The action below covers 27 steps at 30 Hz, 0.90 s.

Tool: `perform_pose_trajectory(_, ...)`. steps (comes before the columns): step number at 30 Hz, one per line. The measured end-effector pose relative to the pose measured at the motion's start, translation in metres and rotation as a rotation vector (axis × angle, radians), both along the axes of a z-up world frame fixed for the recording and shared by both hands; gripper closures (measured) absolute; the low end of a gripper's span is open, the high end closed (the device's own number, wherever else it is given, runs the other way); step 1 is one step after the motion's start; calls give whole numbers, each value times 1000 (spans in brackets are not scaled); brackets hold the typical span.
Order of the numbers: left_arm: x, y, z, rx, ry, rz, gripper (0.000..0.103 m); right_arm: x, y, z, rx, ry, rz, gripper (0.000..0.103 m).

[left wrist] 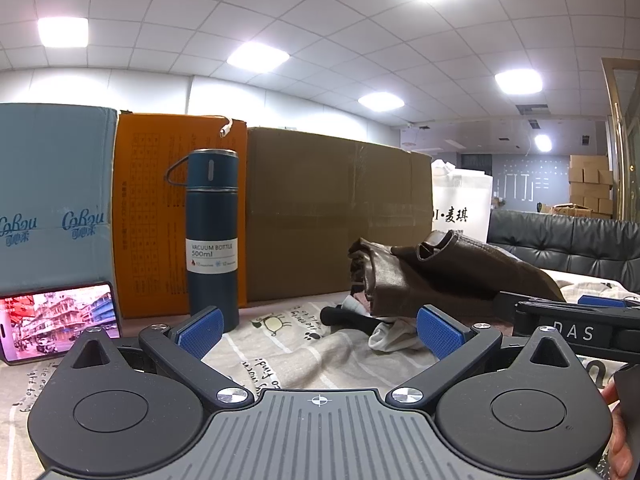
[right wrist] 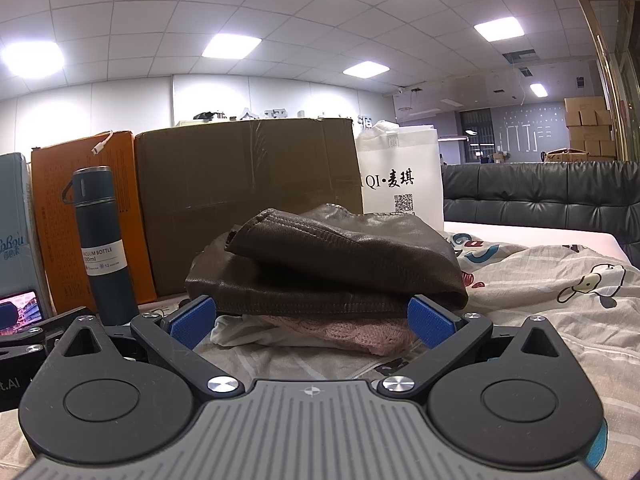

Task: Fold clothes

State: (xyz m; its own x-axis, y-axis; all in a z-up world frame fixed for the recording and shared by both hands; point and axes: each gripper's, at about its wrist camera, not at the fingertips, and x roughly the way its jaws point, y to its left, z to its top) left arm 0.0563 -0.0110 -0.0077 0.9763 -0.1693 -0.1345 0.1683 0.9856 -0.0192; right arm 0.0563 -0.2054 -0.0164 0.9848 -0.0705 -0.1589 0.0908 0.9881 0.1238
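Your brown jacket (right wrist: 328,256) lies folded on a pink knit (right wrist: 352,330), in front of the box (right wrist: 248,184) — on the printed sheet (right wrist: 552,312). Both grippers — left (left wrist: 318,326), right (right wrist: 312,318) — gape wide, holding nothing.

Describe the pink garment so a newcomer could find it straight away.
Start at the big brown cardboard box behind the cartoon-print sheet. In front of it sits a folded dark brown leather garment, topping a small pile. The pink knit garment lies directly under it, the only fuzzy, pale pink layer, beside a white cloth.
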Motion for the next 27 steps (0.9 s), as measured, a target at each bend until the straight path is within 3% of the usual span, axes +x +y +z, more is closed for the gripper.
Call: perform_pose_trajectory(27, 1, -1, -1, 7, 8, -12, 0, 3, -2, -1, 5, 18, -1, 0)
